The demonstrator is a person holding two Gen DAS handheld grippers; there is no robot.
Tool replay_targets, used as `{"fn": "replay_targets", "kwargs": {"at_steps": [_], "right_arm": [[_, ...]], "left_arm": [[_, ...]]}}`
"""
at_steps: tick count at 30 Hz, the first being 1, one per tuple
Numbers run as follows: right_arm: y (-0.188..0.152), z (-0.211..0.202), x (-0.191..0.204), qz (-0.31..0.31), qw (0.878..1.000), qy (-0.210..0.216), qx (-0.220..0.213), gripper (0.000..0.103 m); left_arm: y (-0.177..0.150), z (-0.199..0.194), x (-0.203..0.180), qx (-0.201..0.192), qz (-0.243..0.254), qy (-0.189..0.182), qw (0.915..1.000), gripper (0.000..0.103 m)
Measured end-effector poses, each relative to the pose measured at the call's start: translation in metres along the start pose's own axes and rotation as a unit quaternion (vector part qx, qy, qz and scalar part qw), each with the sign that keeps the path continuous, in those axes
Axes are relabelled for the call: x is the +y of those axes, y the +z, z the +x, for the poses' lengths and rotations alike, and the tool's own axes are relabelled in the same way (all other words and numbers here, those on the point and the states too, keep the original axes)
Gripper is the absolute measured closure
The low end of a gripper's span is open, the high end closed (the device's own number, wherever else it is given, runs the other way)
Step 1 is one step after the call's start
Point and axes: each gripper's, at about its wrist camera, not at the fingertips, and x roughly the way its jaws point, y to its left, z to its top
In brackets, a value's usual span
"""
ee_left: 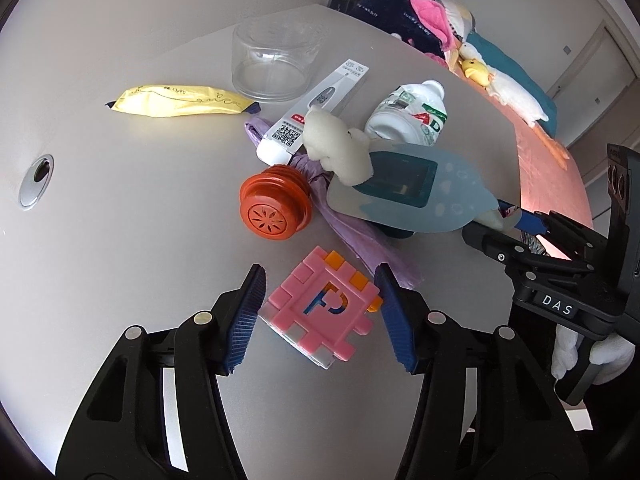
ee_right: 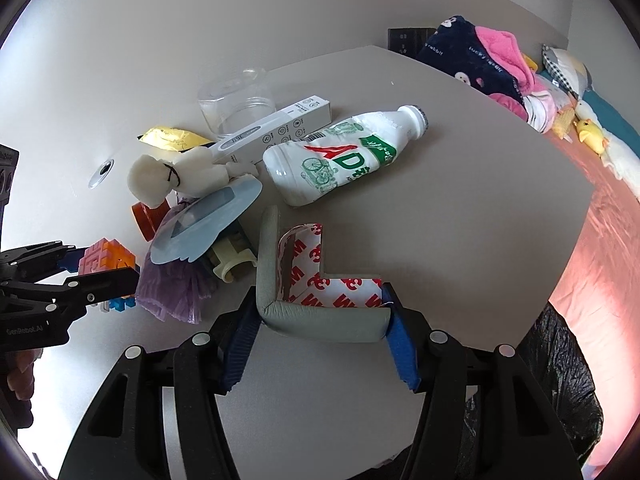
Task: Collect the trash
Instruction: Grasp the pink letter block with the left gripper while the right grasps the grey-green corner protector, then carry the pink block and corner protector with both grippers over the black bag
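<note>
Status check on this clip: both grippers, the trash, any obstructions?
Left gripper gripping pink puzzle cube. Right gripper clamped on grey corner guard. Crushed bottle waits on table. Nothing blocking.

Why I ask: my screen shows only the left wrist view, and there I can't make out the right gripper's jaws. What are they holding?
Observer: The right gripper is shut on a grey L-shaped foam corner guard, with the jaws pressing its bend and one end.
Operator: Anything on its inner face?
Observer: Yes, a red-and-white printed adhesive backing lines the inside.
Operator: Is there anywhere nearby to drop it?
Observer: A black bin bag shows past the edge of the table, low on the right of the right wrist view.
</note>
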Motion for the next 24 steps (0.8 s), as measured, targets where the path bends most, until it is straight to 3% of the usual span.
{"fn": "replay_targets", "kwargs": {"at_steps": [10,24], "right_arm": [[-0.013,-0.039,-0.018,0.051,0.999,0.004,-0.018,0.043],[-0.046,-0.089,-0.058,0.109,0.992,-0.036,-0.048,0.043]], "left_arm": [[0.003,-0.015,-0.034,-0.018,0.038,-0.017,0.9990,0.048],[0.006,-0.005,-0.105,-0.007,0.117,-0.066,0.9909,0.048]]}}
